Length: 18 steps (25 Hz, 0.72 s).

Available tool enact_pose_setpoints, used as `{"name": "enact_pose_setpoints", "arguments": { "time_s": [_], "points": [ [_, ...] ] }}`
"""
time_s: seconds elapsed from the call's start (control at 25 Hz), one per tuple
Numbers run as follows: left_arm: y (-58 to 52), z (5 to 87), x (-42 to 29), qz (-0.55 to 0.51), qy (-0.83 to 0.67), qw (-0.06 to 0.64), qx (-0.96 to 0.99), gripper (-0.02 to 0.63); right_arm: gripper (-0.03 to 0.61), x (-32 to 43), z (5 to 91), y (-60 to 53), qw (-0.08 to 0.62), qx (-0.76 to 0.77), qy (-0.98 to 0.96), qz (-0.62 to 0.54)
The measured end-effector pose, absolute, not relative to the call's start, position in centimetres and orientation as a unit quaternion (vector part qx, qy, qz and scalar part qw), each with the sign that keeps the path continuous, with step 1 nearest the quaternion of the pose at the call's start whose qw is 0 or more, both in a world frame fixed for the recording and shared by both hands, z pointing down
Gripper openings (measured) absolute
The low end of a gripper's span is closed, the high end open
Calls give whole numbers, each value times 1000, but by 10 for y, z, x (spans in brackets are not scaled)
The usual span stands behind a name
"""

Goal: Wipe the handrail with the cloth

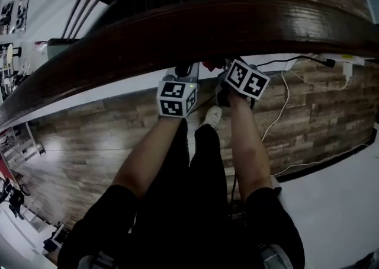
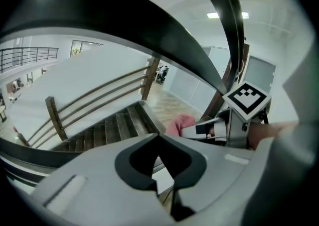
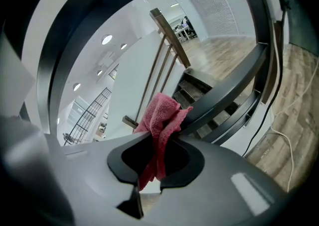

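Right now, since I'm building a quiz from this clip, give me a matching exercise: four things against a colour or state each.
Things:
1. left gripper
2. right gripper
3. cloth
4. handrail

Colour or state:
A. pinkish red
B. dark brown, curved
C. nothing between its jaws
D. clamped on the cloth

Pairs: 1-C, 2-D, 3-A, 4-B

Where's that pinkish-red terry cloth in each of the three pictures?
Head view: only a red scrap of the pinkish-red terry cloth, centre, just under the dark curved wooden handrail.
Left gripper view: right of centre, at the right gripper.
Right gripper view: centre, pinched in that gripper.
Shared landmark: that handrail.
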<state>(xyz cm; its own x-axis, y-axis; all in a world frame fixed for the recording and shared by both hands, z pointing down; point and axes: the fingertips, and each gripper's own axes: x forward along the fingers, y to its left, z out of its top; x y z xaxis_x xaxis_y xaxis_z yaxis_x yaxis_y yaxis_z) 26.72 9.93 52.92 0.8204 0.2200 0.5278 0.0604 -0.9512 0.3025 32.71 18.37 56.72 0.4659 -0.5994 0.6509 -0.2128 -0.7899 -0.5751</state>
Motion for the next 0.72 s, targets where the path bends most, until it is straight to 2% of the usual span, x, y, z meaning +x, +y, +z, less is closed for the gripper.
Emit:
{"name": "enact_pose_setpoints", "arguments": {
  "time_s": [0.2, 0.4, 0.72],
  "points": [
    [116, 531, 275, 305, 103, 112, 940, -2, 41, 337, 572, 209, 233, -834, 209, -455],
    [128, 532, 290, 304, 82, 119, 942, -2, 41, 343, 567, 212, 264, -815, 238, -457],
    [160, 532, 306, 294, 43, 131, 946, -2, 41, 364, 566, 257, 258, -816, 243, -457]
  ]
}}
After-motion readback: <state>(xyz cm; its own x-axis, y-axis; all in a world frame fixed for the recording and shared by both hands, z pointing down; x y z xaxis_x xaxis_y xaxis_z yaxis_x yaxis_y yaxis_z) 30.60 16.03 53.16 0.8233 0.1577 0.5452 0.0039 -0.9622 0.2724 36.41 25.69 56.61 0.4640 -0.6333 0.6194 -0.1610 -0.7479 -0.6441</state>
